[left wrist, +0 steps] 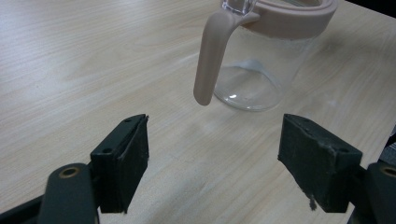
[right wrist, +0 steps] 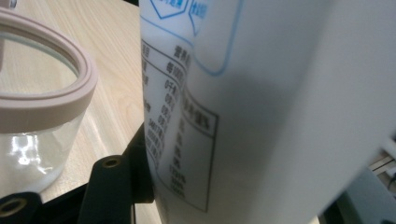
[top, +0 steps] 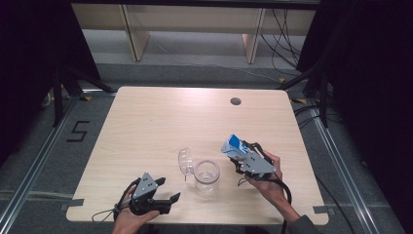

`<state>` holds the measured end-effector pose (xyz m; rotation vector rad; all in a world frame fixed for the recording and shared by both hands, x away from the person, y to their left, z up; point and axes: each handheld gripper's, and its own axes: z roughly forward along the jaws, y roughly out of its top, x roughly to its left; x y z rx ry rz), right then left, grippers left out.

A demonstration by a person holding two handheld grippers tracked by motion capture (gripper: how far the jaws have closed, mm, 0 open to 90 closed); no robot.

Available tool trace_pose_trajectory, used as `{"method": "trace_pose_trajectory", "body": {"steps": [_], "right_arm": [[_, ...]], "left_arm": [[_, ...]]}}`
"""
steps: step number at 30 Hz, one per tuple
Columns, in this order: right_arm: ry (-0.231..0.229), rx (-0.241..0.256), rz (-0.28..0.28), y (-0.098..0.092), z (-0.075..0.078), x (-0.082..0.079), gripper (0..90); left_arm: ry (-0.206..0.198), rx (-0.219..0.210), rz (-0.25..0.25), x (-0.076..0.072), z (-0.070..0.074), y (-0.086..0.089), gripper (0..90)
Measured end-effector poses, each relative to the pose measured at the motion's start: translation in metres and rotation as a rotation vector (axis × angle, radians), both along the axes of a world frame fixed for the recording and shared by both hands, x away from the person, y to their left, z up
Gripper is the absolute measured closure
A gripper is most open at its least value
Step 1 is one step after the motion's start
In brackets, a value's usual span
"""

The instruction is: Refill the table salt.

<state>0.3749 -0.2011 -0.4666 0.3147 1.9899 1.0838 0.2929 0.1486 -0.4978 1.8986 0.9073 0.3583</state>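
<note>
While right gripper [top: 242, 155] jaws clamp one carton [top: 232, 145], left gripper [top: 168, 191] jaws gape empty near one jar [top: 206, 175].

I see a clear jar [top: 206, 176] with a pale pink rim, a white carton [top: 233, 146] printed blue, 2 black grippers, light wood table [top: 156, 122].

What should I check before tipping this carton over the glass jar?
1. Carton gripped: ok, the right gripper is shut on it.
2. Jar upright on the table: ok.
3. Jar mouth open: ok, the lid is swung back on its left side.
4. Carton over the jar mouth: not ok, it sits to the jar's right.
5. Jar steadied: not ok, the left gripper is open, short of the jar.
6. Carton spout open: cannot tell.
</note>
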Motion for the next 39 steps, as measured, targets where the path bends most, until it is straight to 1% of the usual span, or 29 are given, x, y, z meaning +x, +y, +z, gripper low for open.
{"method": "trace_pose_trajectory", "body": {"steps": [1, 3, 4, 5, 6, 7, 11, 12, 14, 15, 16, 18, 19, 20, 21, 22, 23, 24, 27, 28, 29, 30, 31, 32, 33, 35, 38, 39], "right_arm": [[-0.002, -0.007, 0.0, 0.001, 0.0, 0.0, 42.8], [-0.013, -0.019, 0.009, 0.002, 0.0, 0.0, 42.9], [-0.003, -0.011, 0.006, 0.003, -0.001, -0.001, 42.9], [-0.023, -0.038, 0.013, 0.002, -0.001, 0.001, 42.9], [-0.014, -0.034, 0.005, 0.003, -0.002, 0.0, 42.9], [-0.022, -0.047, 0.008, 0.003, -0.002, 0.001, 43.0], [-0.03, -0.051, 0.004, 0.003, -0.002, 0.0, 43.0], [-0.046, -0.069, 0.011, 0.003, -0.001, 0.0, 43.0], [-0.054, -0.085, 0.009, 0.004, -0.002, -0.002, 43.0], [-0.058, -0.093, 0.013, 0.004, -0.003, -0.003, 43.0], [-0.059, -0.103, 0.019, 0.005, -0.003, -0.003, 43.0], [-0.072, -0.124, 0.021, 0.006, -0.004, -0.005, 43.1], [-0.083, -0.137, 0.024, 0.007, -0.005, -0.005, 43.1], [-0.085, -0.142, 0.027, 0.008, -0.005, -0.005, 43.2], [-0.088, -0.146, 0.03, 0.008, -0.005, -0.005, 43.2], [-0.094, -0.156, 0.031, 0.009, -0.006, -0.006, 43.3], [-0.098, -0.165, 0.03, 0.009, -0.006, -0.006, 43.3], [-0.106, -0.176, 0.03, 0.009, -0.007, -0.007, 43.3], [-0.122, -0.195, 0.027, 0.009, -0.007, -0.007, 43.3], [-0.128, -0.203, 0.025, 0.009, -0.008, -0.007, 43.3], [-0.131, -0.207, 0.026, 0.01, -0.008, -0.008, 43.3], [-0.147, -0.221, 0.028, 0.01, -0.008, -0.008, 43.3], [-0.15, -0.233, 0.028, 0.01, -0.008, -0.009, 43.3], [-0.15, -0.244, 0.027, 0.011, -0.008, -0.009, 43.3], [-0.162, -0.255, 0.027, 0.012, -0.008, -0.009, 43.3], [-0.166, -0.264, 0.031, 0.013, -0.008, -0.011, 43.6], [-0.178, -0.279, 0.028, 0.014, -0.009, -0.012, 43.6], [-0.188, -0.288, 0.031, 0.015, -0.009, -0.013, 43.6]], "left_arm": [[0.0, -0.001, 0.001, 0.0, 0.0, 0.0, 24.1], [-0.007, 0.015, -0.009, 0.0, 0.001, 0.001, 24.1], [-0.006, 0.02, -0.006, -0.001, 0.001, 0.001, 24.1], [-0.006, 0.013, -0.009, 0.0, 0.001, 0.001, 24.1], [0.0, 0.004, -0.004, 0.0, 0.001, 0.0, 24.1], [0.001, 0.002, -0.002, 0.0, 0.001, 0.001, 24.1], [-0.005, 0.011, -0.004, 0.0, 0.001, 0.001, 24.1], [-0.011, 0.017, -0.007, -0.001, 0.001, 0.0, 24.1], [-0.017, 0.028, -0.013, -0.001, 0.002, 0.0, 24.1], [-0.011, 0.024, -0.004, -0.001, 0.002, 0.0, 24.1], [-0.014, 0.021, -0.008, -0.001, 0.002, 0.0, 24.1], [-0.015, 0.028, -0.008, -0.001, 0.002, 0.001, 24.1], [-0.004, 0.008, 0.005, -0.002, 0.001, -0.001, 24.1], [-0.004, 0.003, 0.0, -0.001, 0.001, 0.0, 24.1], [-0.005, 0.012, -0.003, -0.001, 0.001, 0.0, 24.1], [-0.004, 0.002, 0.001, -0.001, 0.001, -0.001, 24.1], [-0.013, 0.021, -0.012, -0.001, 0.002, 0.001, 24.1], [-0.013, 0.028, -0.008, -0.001, 0.002, 0.0, 24.1], [-0.003, 0.015, -0.004, -0.002, 0.001, -0.001, 24.1], [-0.007, 0.014, -0.015, -0.001, 0.001, -0.001, 24.0], [-0.015, 0.024, -0.022, -0.001, 0.001, 0.0, 24.0], [-0.013, 0.025, -0.02, -0.001, 0.001, 0.0, 24.1], [-0.012, 0.025, -0.017, -0.001, 0.002, 0.0, 24.0], [0.0, 0.013, -0.004, -0.001, 0.001, -0.001, 24.0], [-0.003, 0.016, -0.008, -0.001, 0.001, -0.001, 24.0], [-0.014, 0.026, -0.019, -0.001, 0.002, 0.0, 24.0], [-0.015, 0.023, -0.021, -0.001, 0.002, 0.0, 24.0], [-0.016, 0.014, -0.018, -0.001, 0.001, -0.001, 24.0]]}}
